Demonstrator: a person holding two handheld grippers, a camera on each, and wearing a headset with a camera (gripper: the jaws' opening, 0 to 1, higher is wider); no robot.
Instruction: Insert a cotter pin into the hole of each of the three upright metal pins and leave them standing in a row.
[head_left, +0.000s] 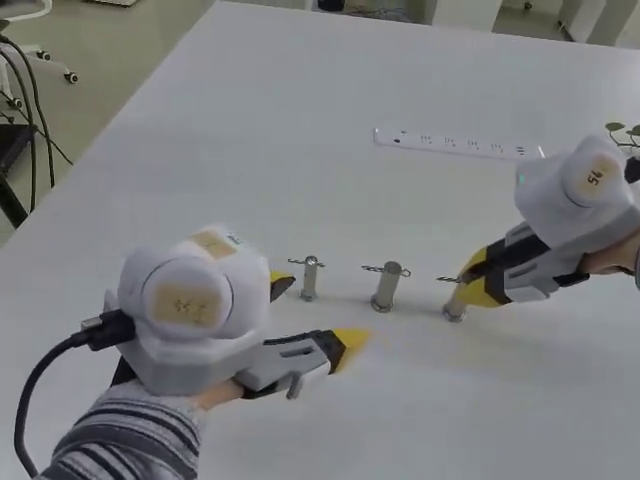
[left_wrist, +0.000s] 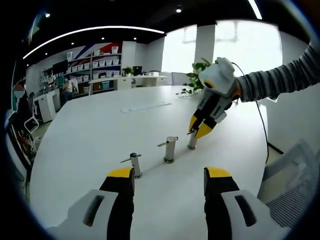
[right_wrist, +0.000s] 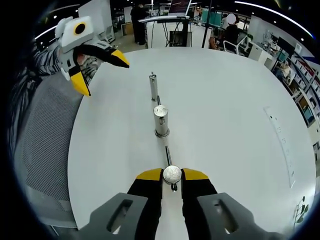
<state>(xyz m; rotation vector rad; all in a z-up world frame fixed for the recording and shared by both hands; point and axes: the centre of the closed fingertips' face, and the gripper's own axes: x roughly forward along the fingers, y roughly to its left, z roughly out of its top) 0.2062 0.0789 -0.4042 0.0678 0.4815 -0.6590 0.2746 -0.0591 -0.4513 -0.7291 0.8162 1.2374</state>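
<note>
Three pins stand in a row on the table (head_left: 300, 130): left pin (head_left: 309, 283), middle pin (head_left: 386, 290), right pin (head_left: 455, 308). The head view shows a cotter pin (head_left: 385, 269) crossing each top. In its own view my right gripper (right_wrist: 172, 176) flanks the right pin's head; I cannot tell whether it grips. My left gripper (left_wrist: 169, 173) hovers with jaws apart, empty.
</note>
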